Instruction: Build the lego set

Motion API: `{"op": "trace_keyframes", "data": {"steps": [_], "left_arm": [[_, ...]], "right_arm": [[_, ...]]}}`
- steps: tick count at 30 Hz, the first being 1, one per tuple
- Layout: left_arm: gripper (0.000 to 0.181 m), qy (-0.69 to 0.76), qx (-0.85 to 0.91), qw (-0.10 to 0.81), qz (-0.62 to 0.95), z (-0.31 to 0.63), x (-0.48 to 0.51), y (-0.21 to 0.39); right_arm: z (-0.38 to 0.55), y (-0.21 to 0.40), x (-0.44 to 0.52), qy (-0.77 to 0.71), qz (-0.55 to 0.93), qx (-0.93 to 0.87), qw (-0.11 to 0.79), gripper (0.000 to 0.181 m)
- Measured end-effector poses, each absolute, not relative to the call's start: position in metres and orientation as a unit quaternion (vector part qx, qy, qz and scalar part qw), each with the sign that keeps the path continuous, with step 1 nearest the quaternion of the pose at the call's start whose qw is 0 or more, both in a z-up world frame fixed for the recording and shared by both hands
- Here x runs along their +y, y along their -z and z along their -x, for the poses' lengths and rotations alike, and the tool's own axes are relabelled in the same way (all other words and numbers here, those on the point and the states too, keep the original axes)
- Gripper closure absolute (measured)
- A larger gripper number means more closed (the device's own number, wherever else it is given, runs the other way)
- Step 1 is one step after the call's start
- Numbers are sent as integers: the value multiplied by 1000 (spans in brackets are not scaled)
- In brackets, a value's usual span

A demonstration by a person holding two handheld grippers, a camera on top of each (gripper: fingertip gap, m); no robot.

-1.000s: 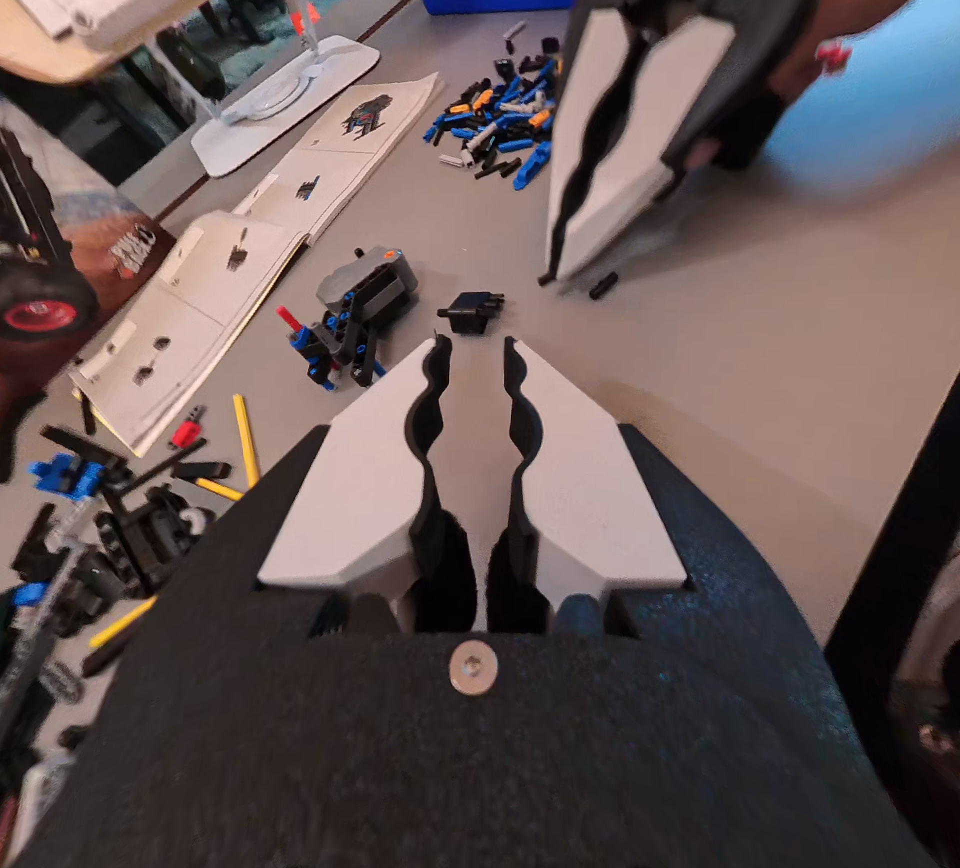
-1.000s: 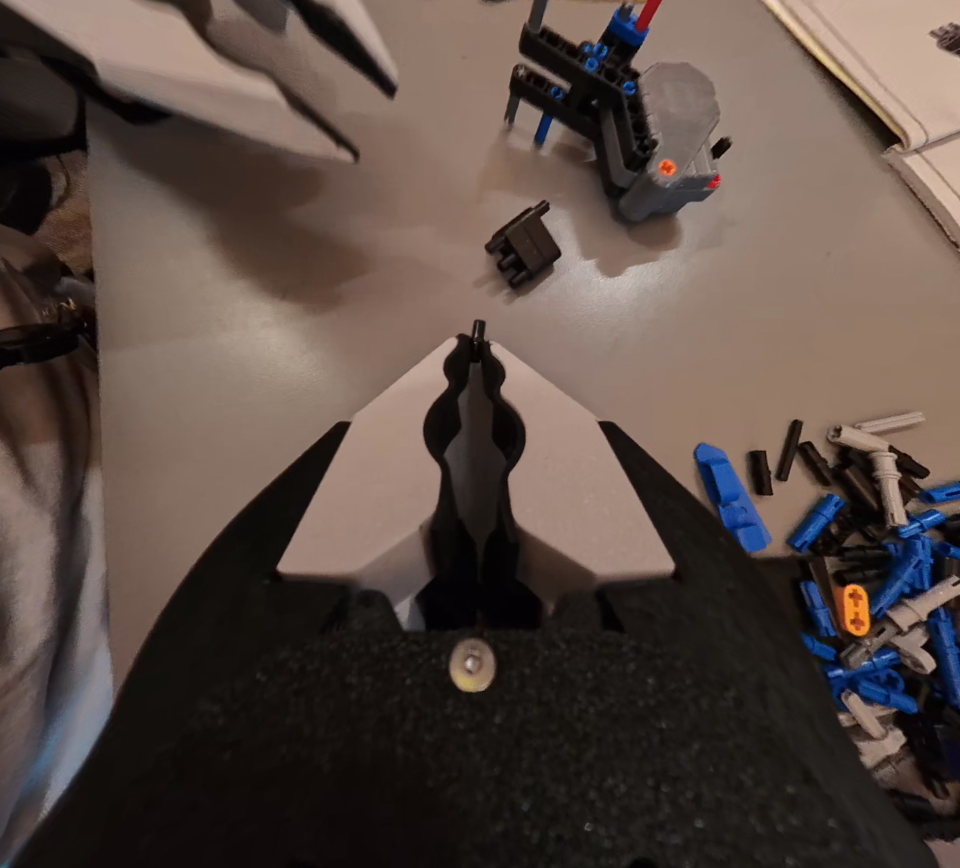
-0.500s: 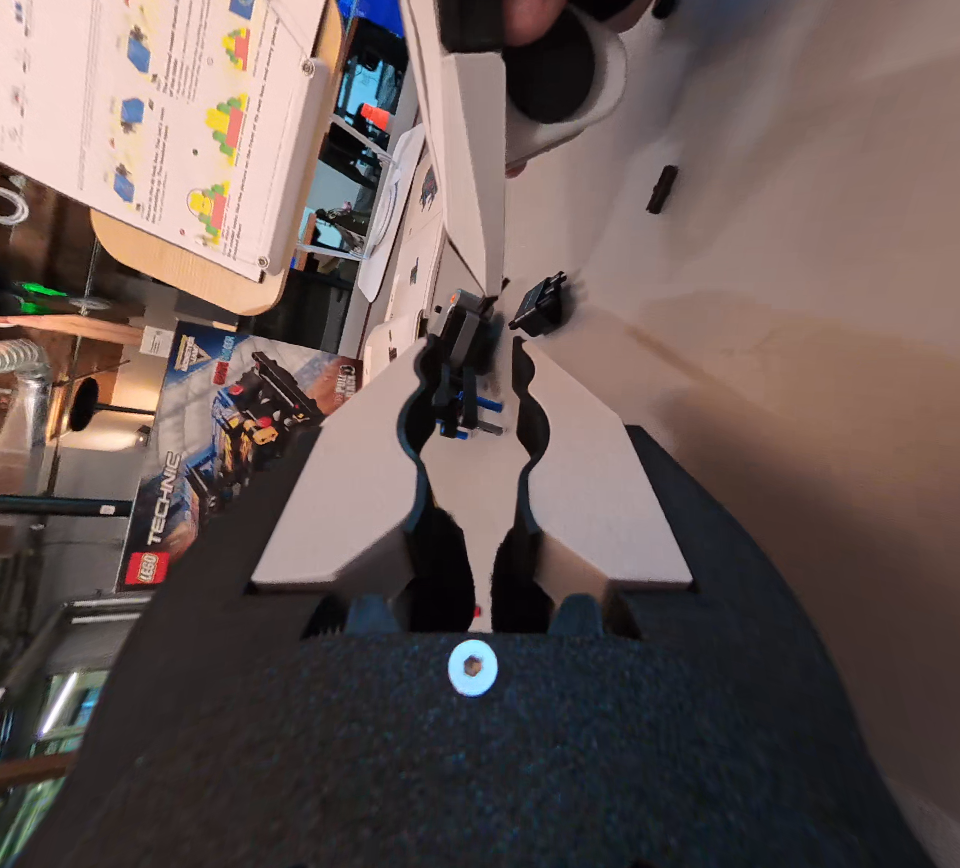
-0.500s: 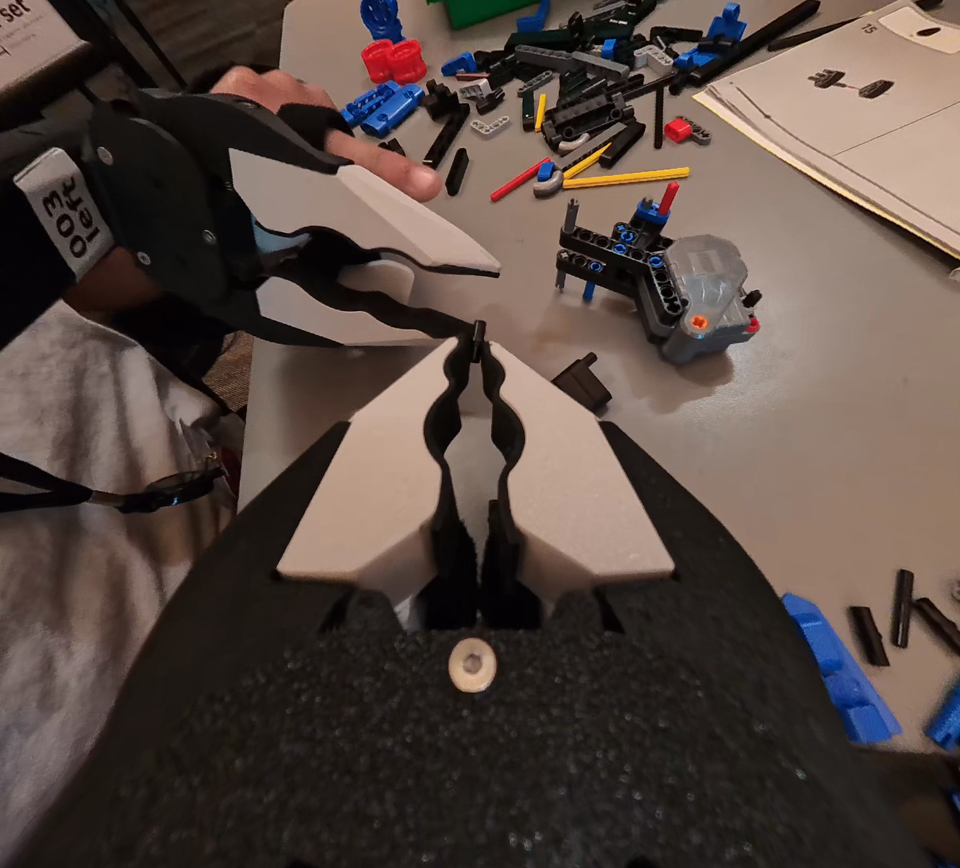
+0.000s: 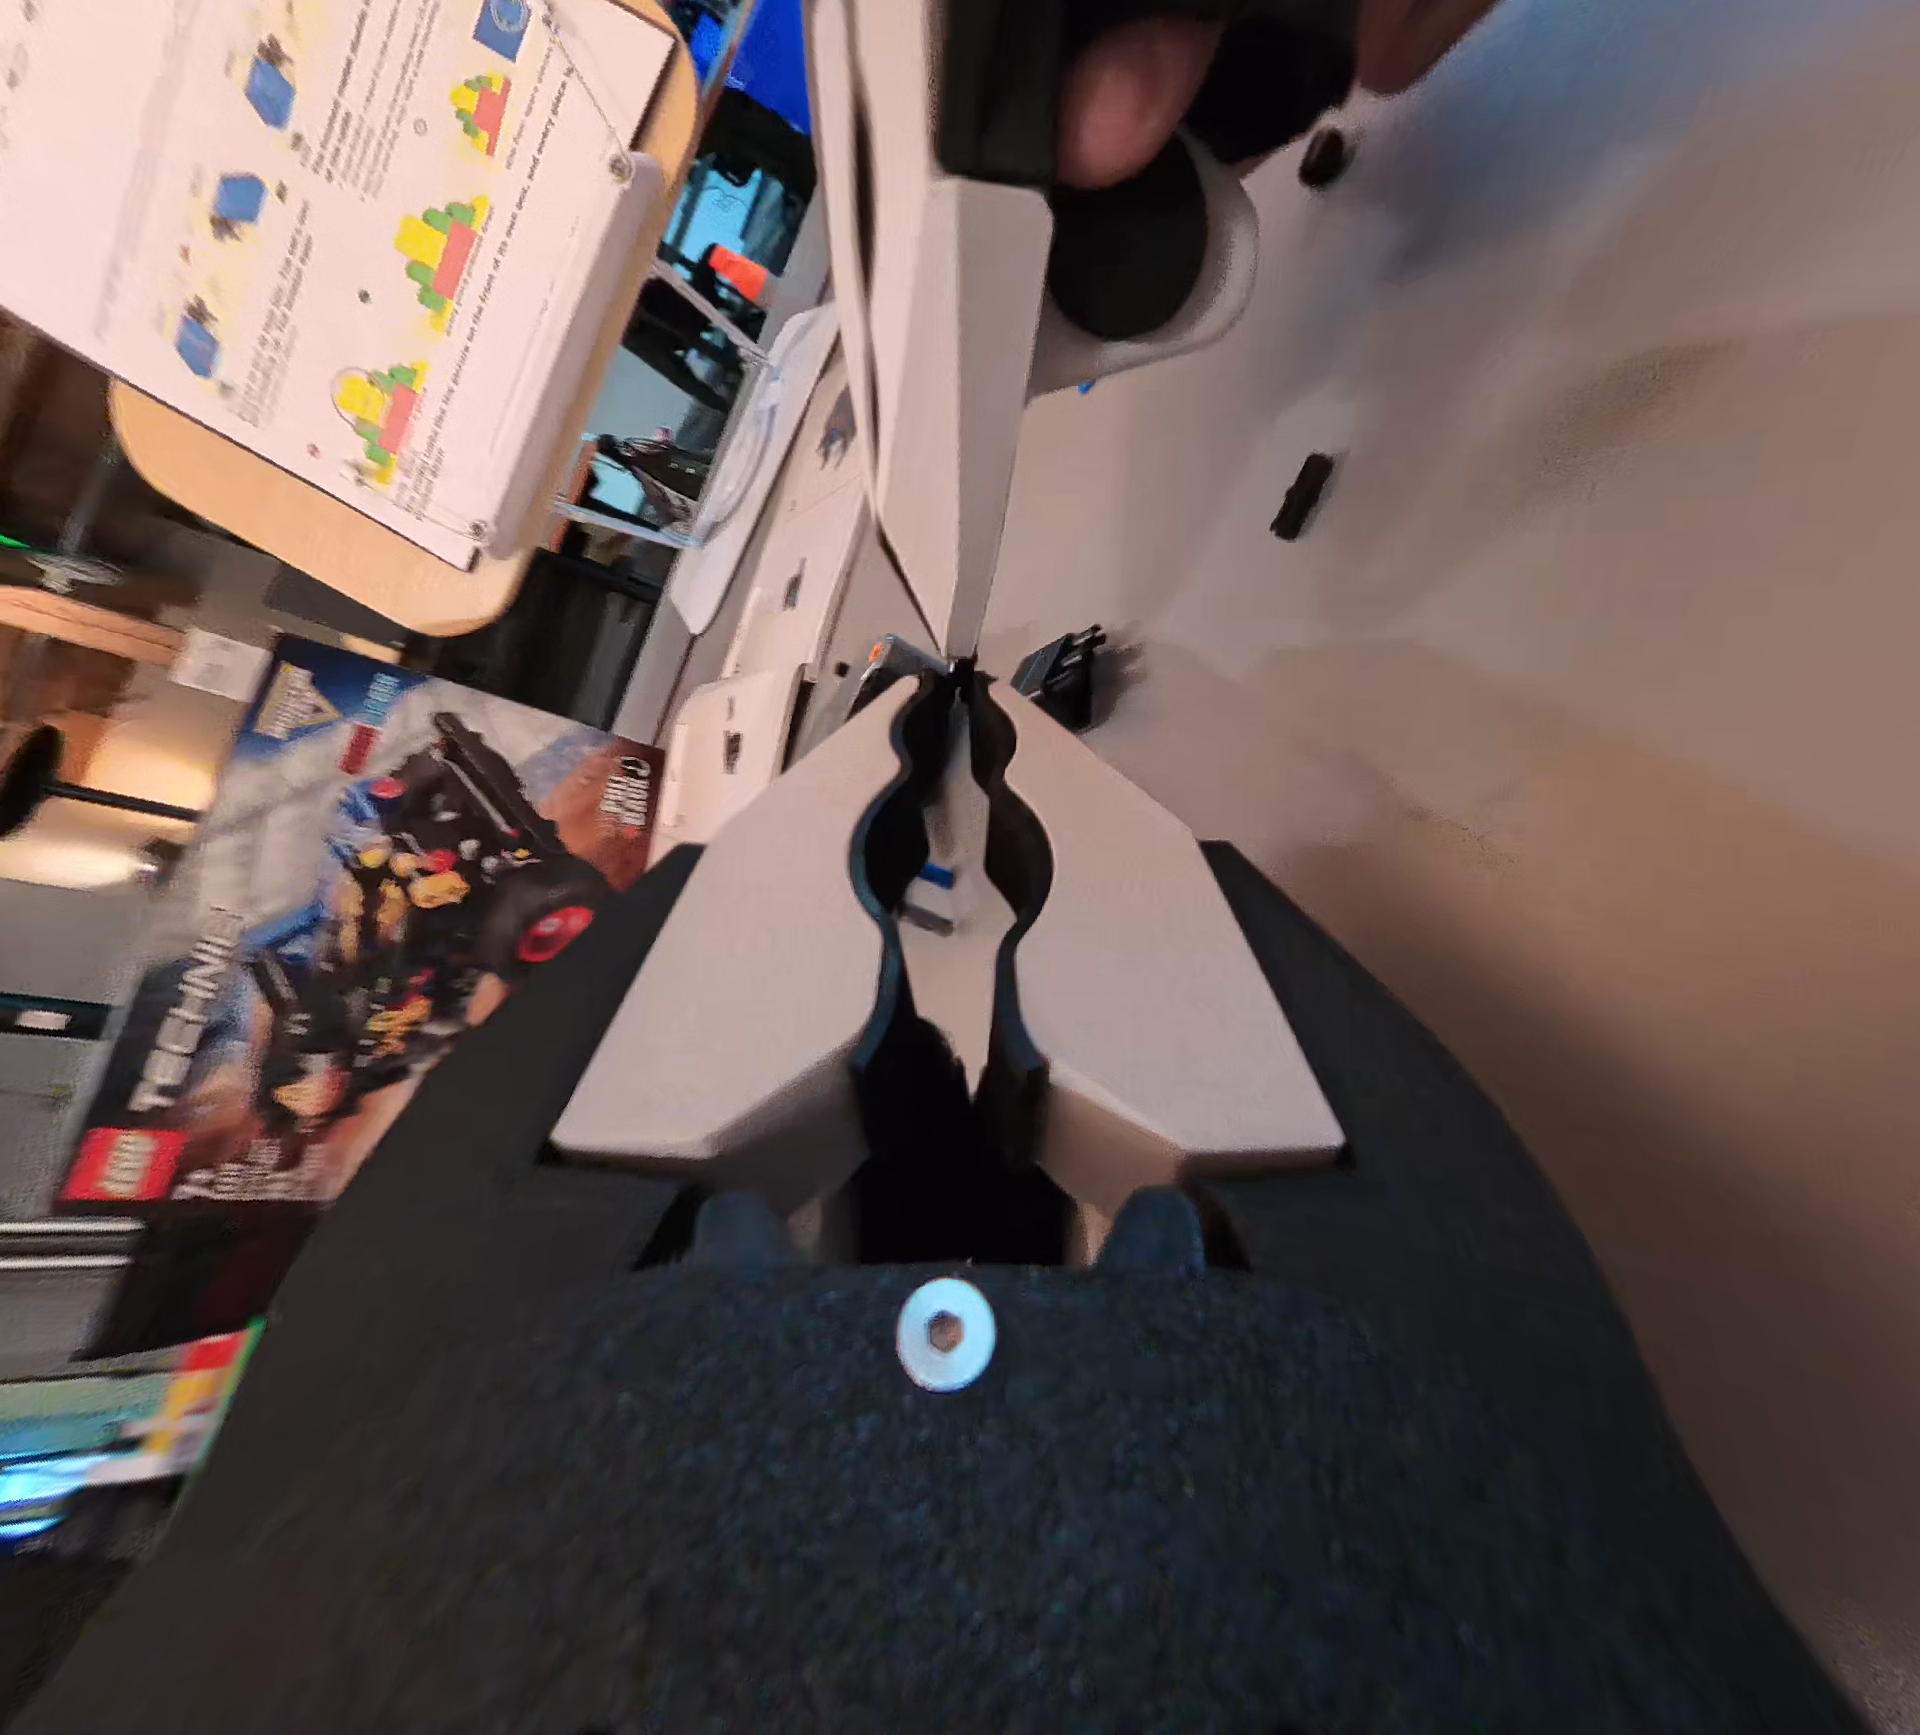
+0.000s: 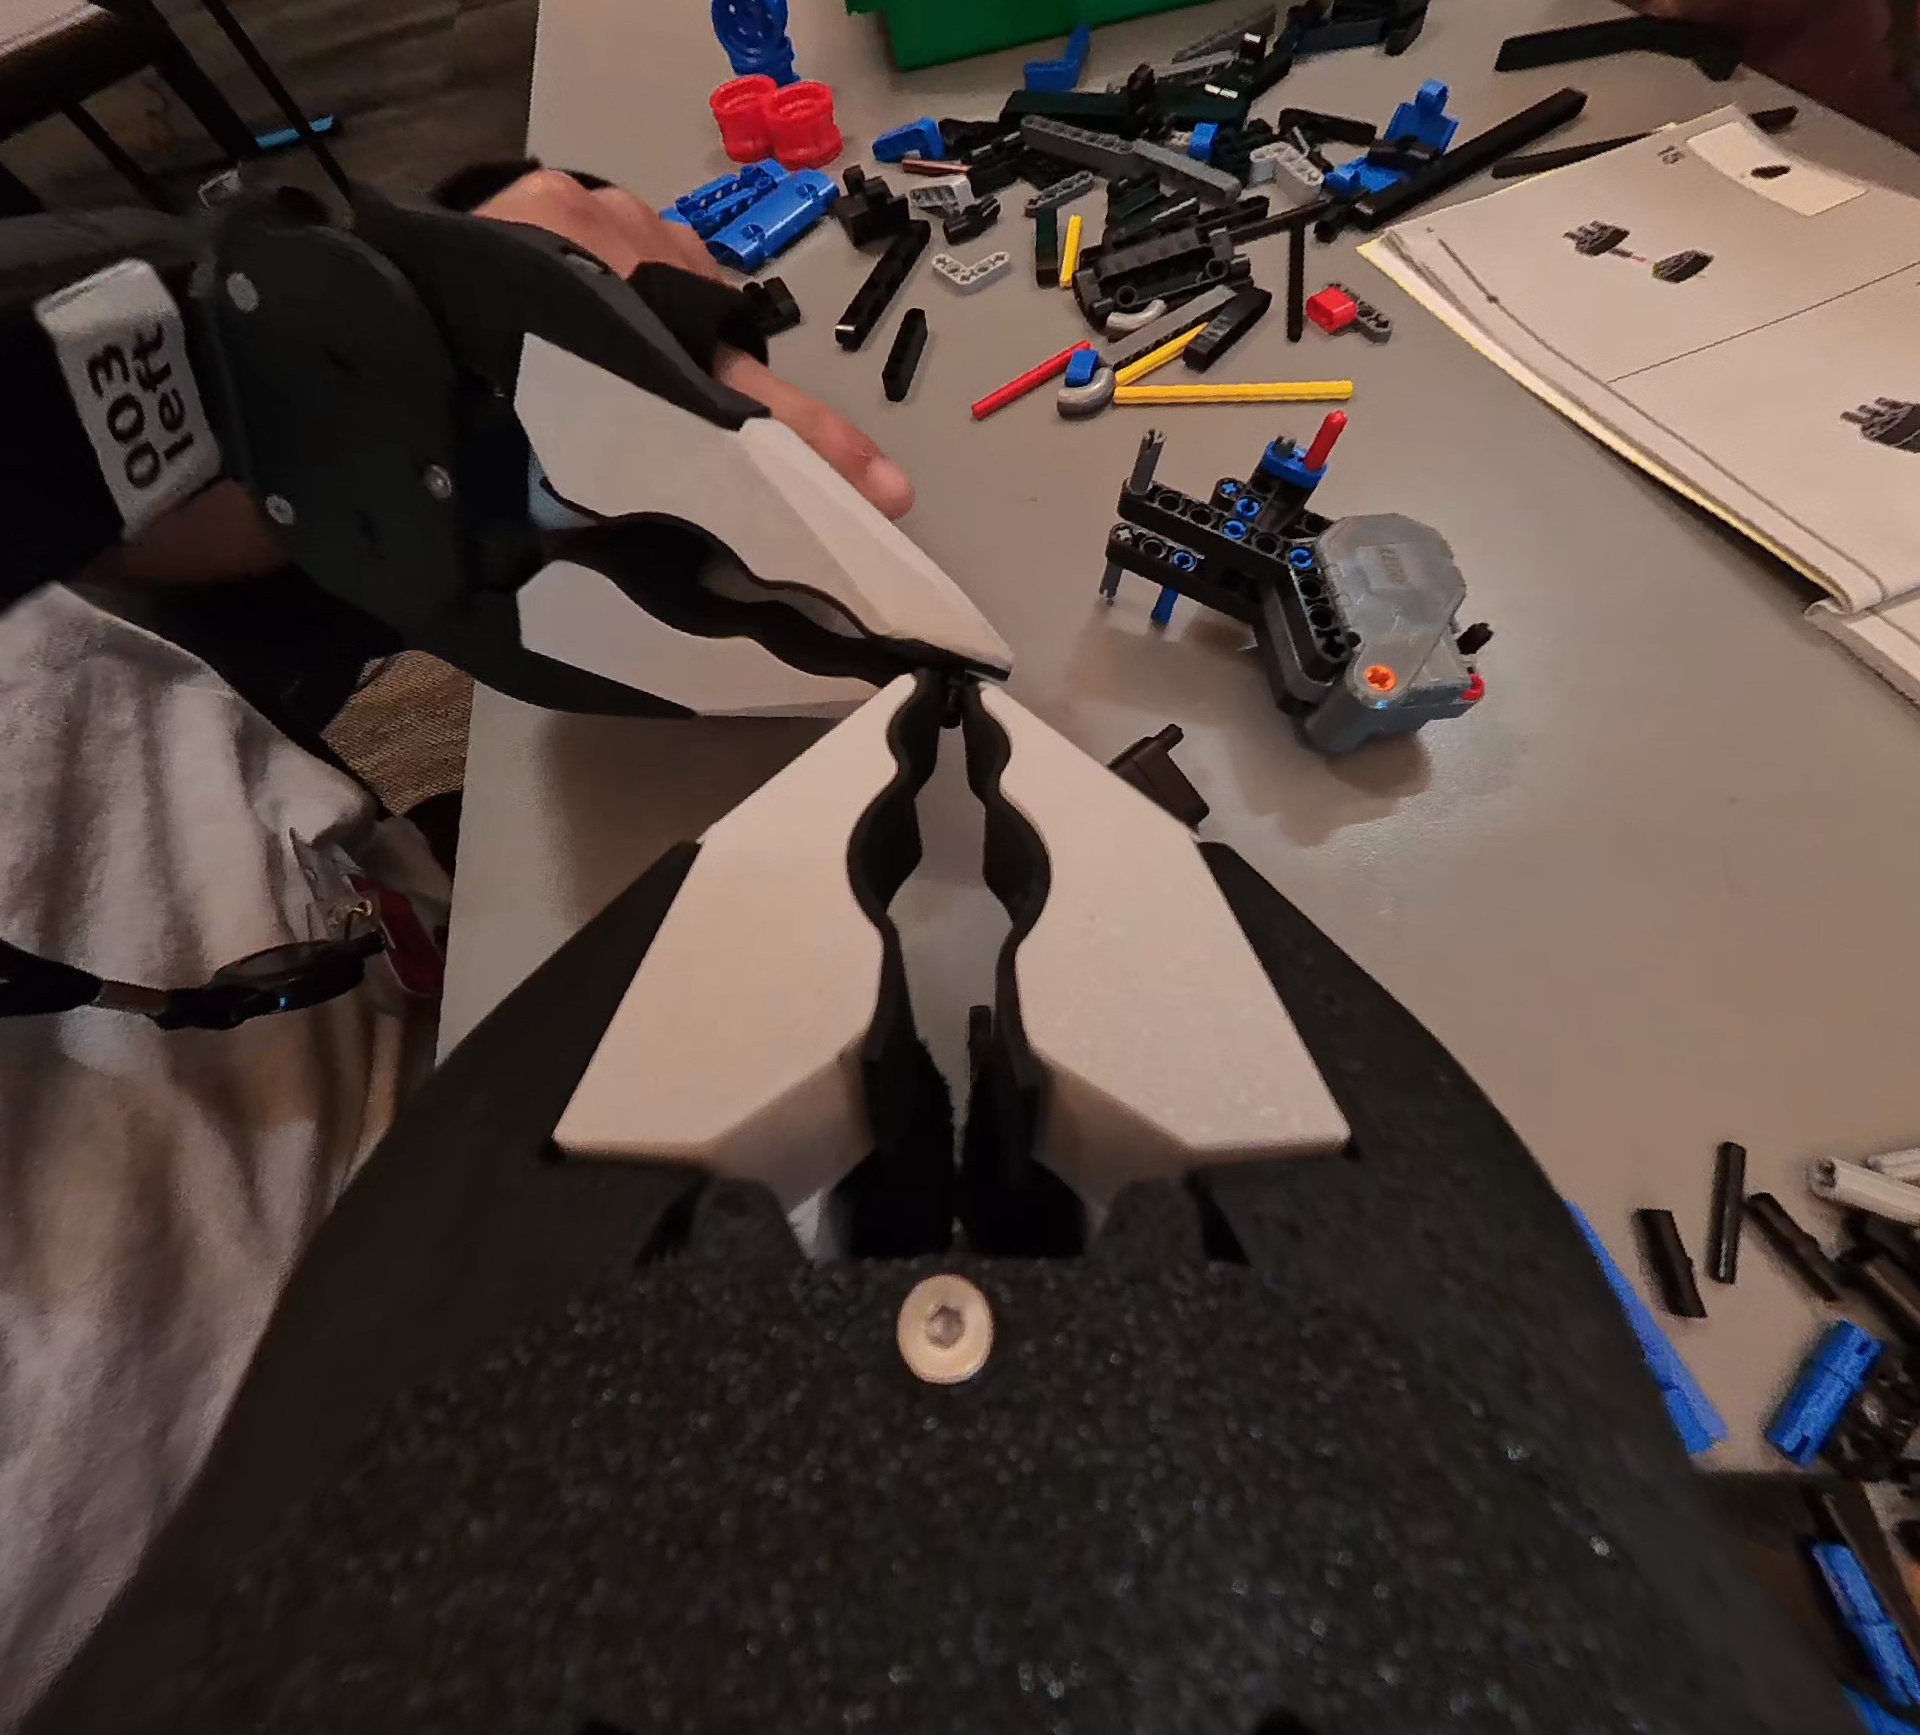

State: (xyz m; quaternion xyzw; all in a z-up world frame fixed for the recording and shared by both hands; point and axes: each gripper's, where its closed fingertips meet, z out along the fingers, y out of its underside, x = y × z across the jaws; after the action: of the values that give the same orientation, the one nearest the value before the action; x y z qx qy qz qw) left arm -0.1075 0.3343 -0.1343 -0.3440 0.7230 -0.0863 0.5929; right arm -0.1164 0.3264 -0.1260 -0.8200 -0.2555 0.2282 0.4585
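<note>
Pinching one black pin [image 6: 951, 700] together, two clenched claws: right [image 6: 951, 698], left [image 5: 958, 679].

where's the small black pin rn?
The small black pin is pinched at the right gripper fingertips, above the grey table, with the left gripper tips meeting it from the left in the right wrist view.

Matt grey surface [image 6: 1558, 906] carries glossy plastic bricks [image 6: 1143, 231]; paper booklet [image 6: 1714, 335] at right; grainy black gripper body [image 6: 935, 1529].
</note>
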Motion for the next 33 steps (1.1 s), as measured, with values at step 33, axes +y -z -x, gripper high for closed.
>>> {"op": "trace_keyframes", "data": {"steps": [33], "left_arm": [[180, 145, 702, 581, 386, 108, 330, 124]], "right_arm": [[117, 114, 327, -226, 786, -265, 511, 176]]}}
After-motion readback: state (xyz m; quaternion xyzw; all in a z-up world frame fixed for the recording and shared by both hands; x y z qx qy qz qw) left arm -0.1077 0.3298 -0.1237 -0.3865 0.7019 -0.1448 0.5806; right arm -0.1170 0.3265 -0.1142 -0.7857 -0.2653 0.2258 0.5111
